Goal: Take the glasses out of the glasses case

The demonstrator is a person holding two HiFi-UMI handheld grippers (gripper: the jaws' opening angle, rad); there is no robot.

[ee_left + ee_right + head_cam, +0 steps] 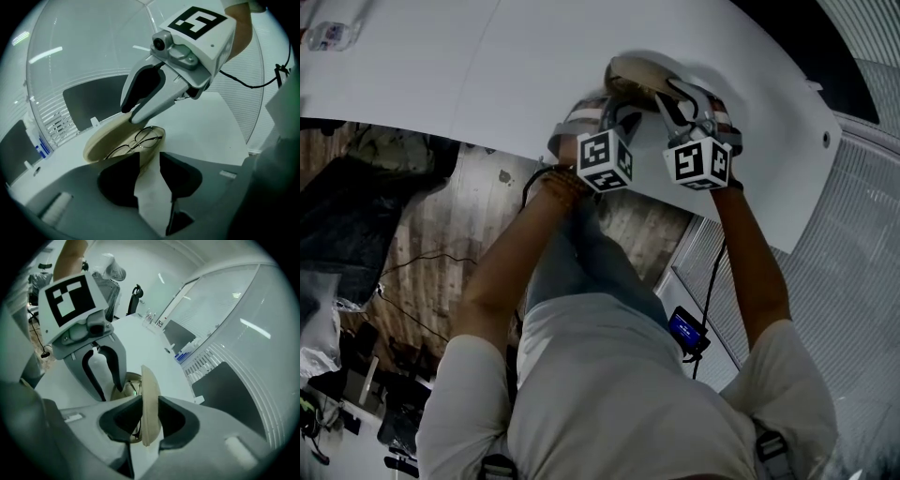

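Glasses (136, 140) are shown lying inside the open glasses case (95, 149) on the bench (211, 126), its upright lid (150, 390) clamped in the jaws of the right gripper (149, 416), while the left gripper (150, 164), jaws apart and empty before the case, is best closed gently on the frame.

Your white table (441, 84) ends in a rounded edge; the beige glasses case (642, 80) lies open on it near that edge; a small item (328, 36), too blurred to name, sits well apart.
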